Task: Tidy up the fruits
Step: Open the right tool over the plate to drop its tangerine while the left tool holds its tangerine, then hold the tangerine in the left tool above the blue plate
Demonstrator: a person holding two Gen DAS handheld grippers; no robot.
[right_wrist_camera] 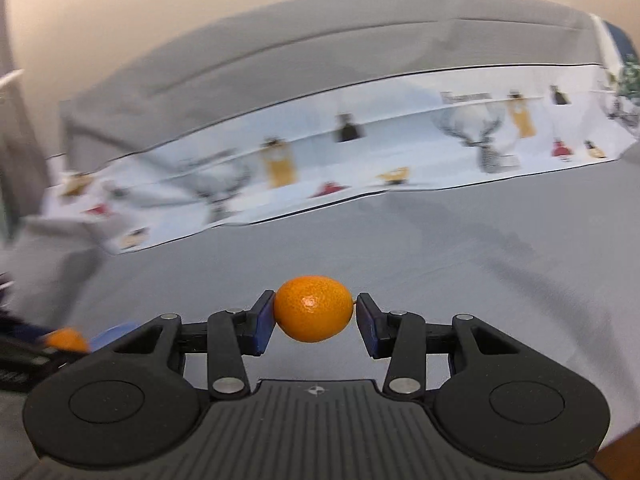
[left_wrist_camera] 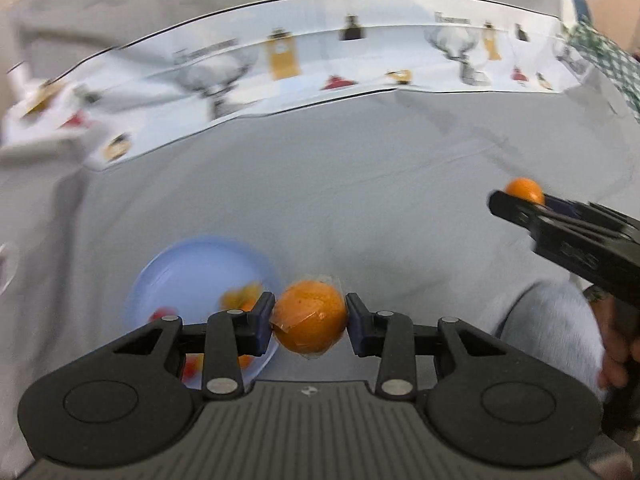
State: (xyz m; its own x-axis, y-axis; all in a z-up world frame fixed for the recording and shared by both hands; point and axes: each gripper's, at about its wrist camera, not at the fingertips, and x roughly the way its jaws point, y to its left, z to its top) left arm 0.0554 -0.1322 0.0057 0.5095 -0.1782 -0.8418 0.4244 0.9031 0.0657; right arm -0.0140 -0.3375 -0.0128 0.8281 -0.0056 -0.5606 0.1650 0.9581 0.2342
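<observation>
Above the grey surface [left_wrist_camera: 360, 184]: left gripper [left_wrist_camera: 310, 322] jaws pinching wrapped round orange fruit [left_wrist_camera: 310, 320]; right gripper [right_wrist_camera: 315, 314] jaws pinching smooth orange mandarin [right_wrist_camera: 314, 308]. Pale blue bowl [left_wrist_camera: 192, 264], seven o'clock, partly filled; both unplaced.

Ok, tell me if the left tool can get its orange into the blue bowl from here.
Probably yes: the left tool holds its wrapped orange just beside the blue bowl, with nothing between them.
</observation>
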